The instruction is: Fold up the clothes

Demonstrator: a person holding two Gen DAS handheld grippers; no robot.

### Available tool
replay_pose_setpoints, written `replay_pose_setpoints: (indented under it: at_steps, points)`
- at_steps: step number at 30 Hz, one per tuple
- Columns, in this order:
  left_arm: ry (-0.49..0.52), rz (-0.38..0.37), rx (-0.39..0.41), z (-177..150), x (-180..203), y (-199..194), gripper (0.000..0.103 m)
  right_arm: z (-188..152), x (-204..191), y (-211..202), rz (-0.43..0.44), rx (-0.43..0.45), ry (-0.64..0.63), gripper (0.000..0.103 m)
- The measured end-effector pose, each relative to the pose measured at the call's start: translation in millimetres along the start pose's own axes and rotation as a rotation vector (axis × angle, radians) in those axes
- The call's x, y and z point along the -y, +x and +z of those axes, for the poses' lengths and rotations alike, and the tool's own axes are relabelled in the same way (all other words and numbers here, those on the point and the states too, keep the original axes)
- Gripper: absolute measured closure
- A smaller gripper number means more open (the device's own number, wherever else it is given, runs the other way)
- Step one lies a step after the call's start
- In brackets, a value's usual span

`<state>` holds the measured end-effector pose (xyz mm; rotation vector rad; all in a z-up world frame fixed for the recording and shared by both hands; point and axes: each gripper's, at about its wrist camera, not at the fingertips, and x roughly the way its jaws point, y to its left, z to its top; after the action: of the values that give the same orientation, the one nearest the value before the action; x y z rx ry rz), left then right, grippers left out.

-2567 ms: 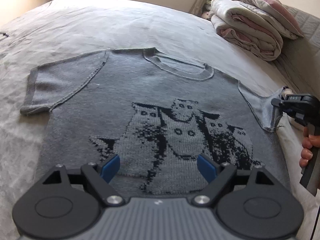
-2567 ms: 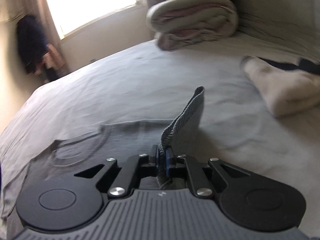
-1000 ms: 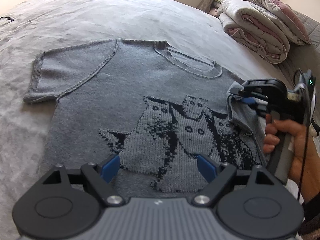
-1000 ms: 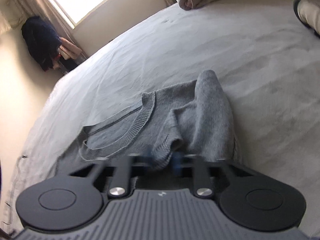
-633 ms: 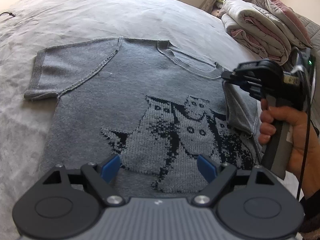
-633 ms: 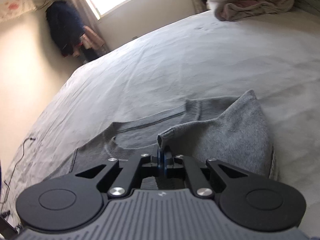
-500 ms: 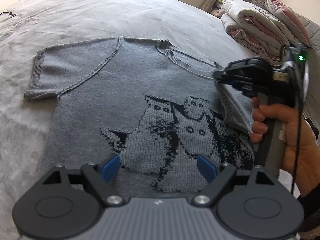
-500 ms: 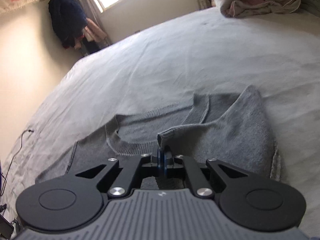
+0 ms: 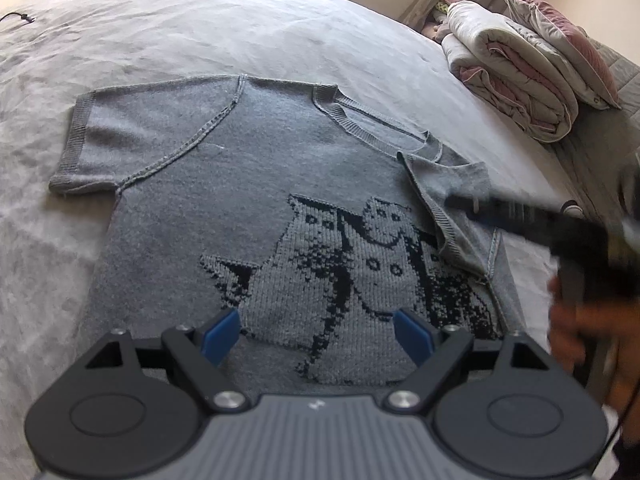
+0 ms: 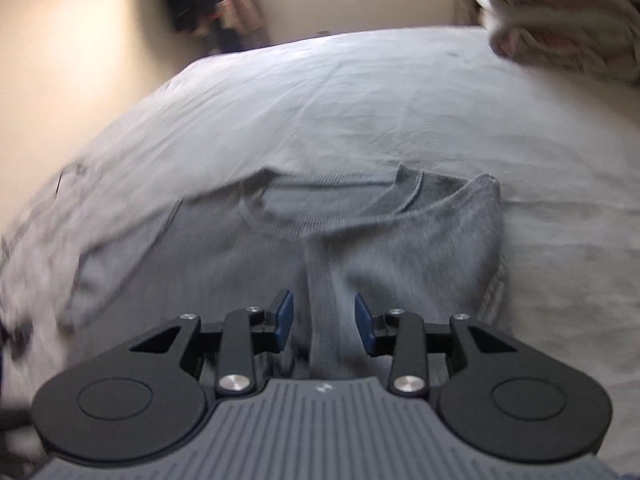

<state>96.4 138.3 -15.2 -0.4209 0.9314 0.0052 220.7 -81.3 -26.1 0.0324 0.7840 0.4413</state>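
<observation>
Now the right hand-held gripper (image 10: 323,322) is opening, releasing the folded-in sleeve (image 10: 420,240) of the grey knitted cat-pattern sweater (image 9: 248,208); the left hand-held gripper (image 9: 316,330) is hovering spread, likely needing the opposite sleeve (image 9: 132,136) next.

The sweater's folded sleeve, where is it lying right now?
In the left wrist view the folded sleeve lies at right on the sweater, beside the collar, partly over the cat pattern.

- Grey knitted short-sleeved sweater (image 9: 256,208), lying flat and face up on the bed.
- Black cat pattern knitted across the chest, ribbed round collar at the far edge.
- One sleeve (image 9: 132,140) spread flat out to the side.
- Other sleeve (image 9: 452,200) folded inward over the body, its ribbed cuff beside the collar.
</observation>
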Motion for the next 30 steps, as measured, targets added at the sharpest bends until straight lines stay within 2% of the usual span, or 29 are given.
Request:
replay_pose_setpoints:
  at_steps: [3,6,7,8,9,14,18,22,23,25,27,30]
  points:
    - [-0.003,-0.005,0.003,-1,1,-3,0.018,-25,-18,-4,-0.033,-0.002,-0.14,0.064]
    - [0.0,-0.006,0.008,-2,1,-6,0.018,-37,-30,8,-0.114,0.001,-0.253,0.064]
    - [0.001,-0.006,0.009,-2,2,-7,0.018,-39,-31,14,-0.139,0.0,-0.262,0.074]
    - [0.002,-0.006,0.01,-2,1,-7,0.018,-38,-30,18,-0.161,-0.003,-0.253,0.094]
    - [0.003,-0.007,0.011,-3,1,-8,0.018,-37,-29,22,-0.179,-0.005,-0.238,0.095]
    - [0.006,-0.008,0.018,-2,1,-10,0.018,-19,-22,7,-0.123,0.028,-0.063,0.095]
    - [0.003,-0.004,0.016,-1,2,-8,0.018,-9,-17,10,-0.053,0.01,0.036,0.093]
    - [-0.001,-0.008,0.012,-1,4,-7,0.018,-8,-11,11,-0.042,-0.04,0.074,0.083]
    - [-0.002,-0.012,0.012,-1,4,-7,0.018,-10,-7,3,-0.034,-0.033,0.091,0.073]
    - [0.001,-0.024,0.012,-2,7,-7,0.018,-16,1,-17,-0.026,-0.019,0.113,0.066]
    - [0.009,-0.049,0.01,-3,11,-7,0.022,-26,7,-37,-0.03,-0.017,0.113,0.066]
    - [0.019,-0.112,-0.014,-10,20,-3,0.032,-45,14,-69,-0.045,-0.018,0.096,0.066]
